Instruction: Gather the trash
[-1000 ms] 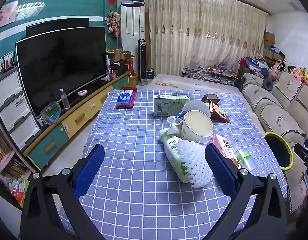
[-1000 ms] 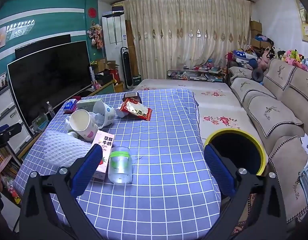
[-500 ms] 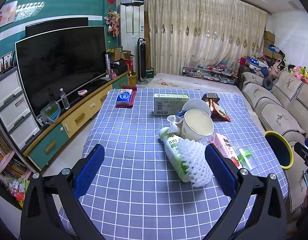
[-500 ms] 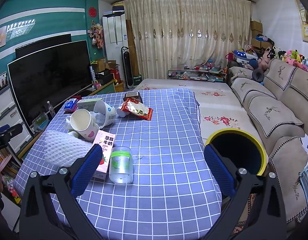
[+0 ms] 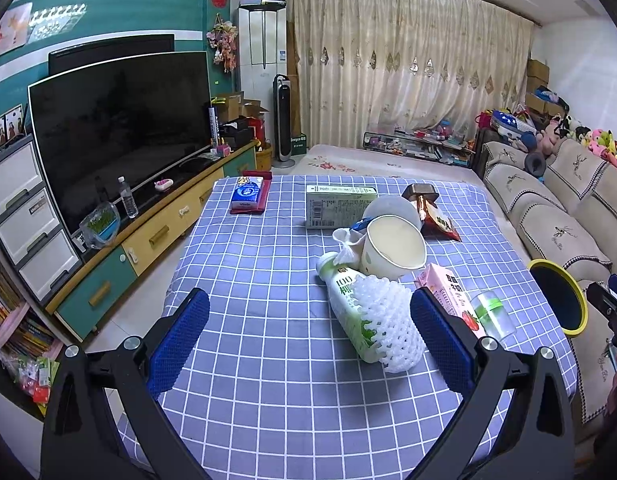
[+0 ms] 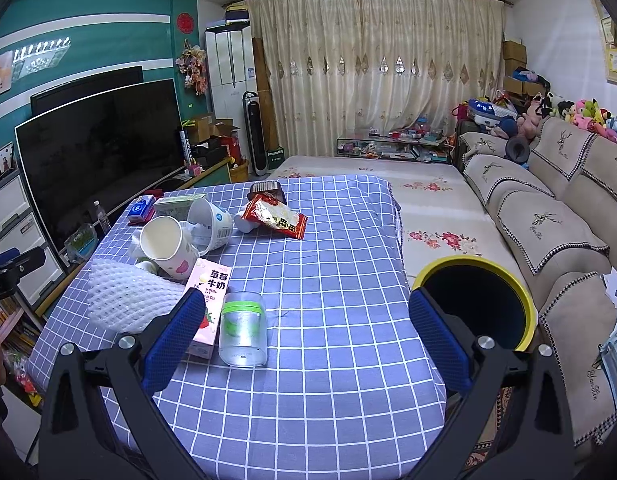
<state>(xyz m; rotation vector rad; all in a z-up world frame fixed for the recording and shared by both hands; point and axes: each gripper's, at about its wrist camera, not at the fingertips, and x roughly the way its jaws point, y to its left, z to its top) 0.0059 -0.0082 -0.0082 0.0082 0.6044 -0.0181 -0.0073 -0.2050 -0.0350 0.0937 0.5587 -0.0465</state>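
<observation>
On the checked tabletop [image 6: 328, 380] the clear cup [image 6: 243, 330] lies just ahead of the right claw [image 6: 302, 330], and both claws, left claw [image 5: 308, 336] too, are wide apart and empty, so go slow, squeeze softly, then carry it to the yellow-rimmed bin [image 6: 526, 308].

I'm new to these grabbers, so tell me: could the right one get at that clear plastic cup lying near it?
Probably yes. The right gripper is open and empty, and the cup lies just ahead with bare tablecloth beside it.

carton [image 6: 209, 304] left of jar [image 6: 243, 328] (touching)
</observation>
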